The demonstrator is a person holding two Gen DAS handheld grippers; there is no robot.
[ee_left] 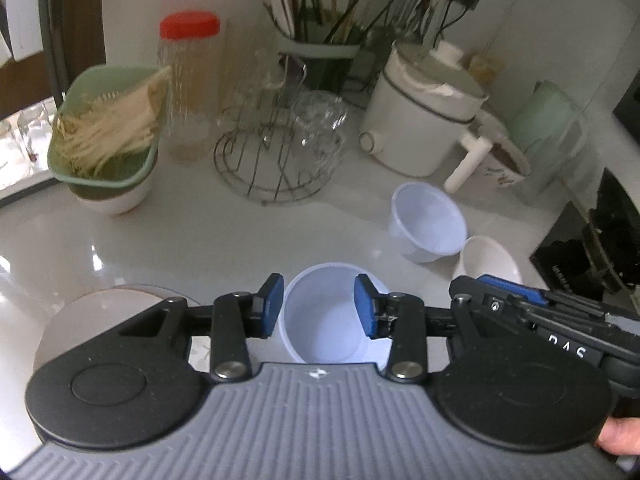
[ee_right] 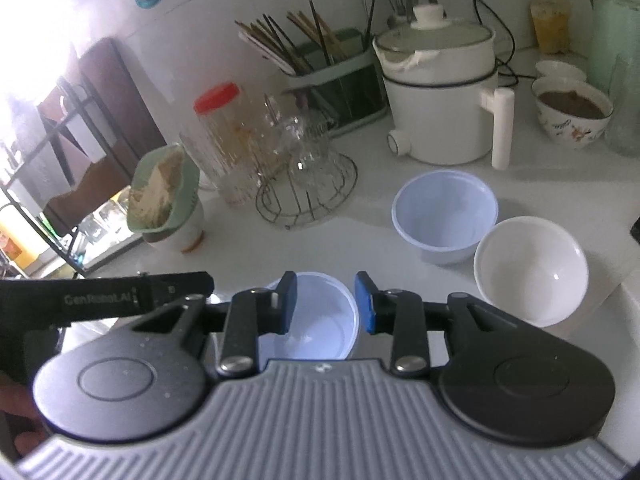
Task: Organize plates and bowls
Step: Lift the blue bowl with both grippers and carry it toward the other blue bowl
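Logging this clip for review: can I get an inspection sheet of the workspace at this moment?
Surface: glossy white countertop, reflections, no spills seen.
Job's things: pale blue plastic bowl below both grippers; second pale blue plastic bowl beside a white ceramic bowl; plate at lower left.
Clutter: red-lidded jar, wire rack of glasses, green basket, chopstick holder, white electric pot, patterned bowl with brown contents.
Grippers: left gripper open, right gripper open; neither pad set presses the bowl.
Cables: black cord behind the pot.
Surroundings: white wall, hanging utensils, bright window at left.
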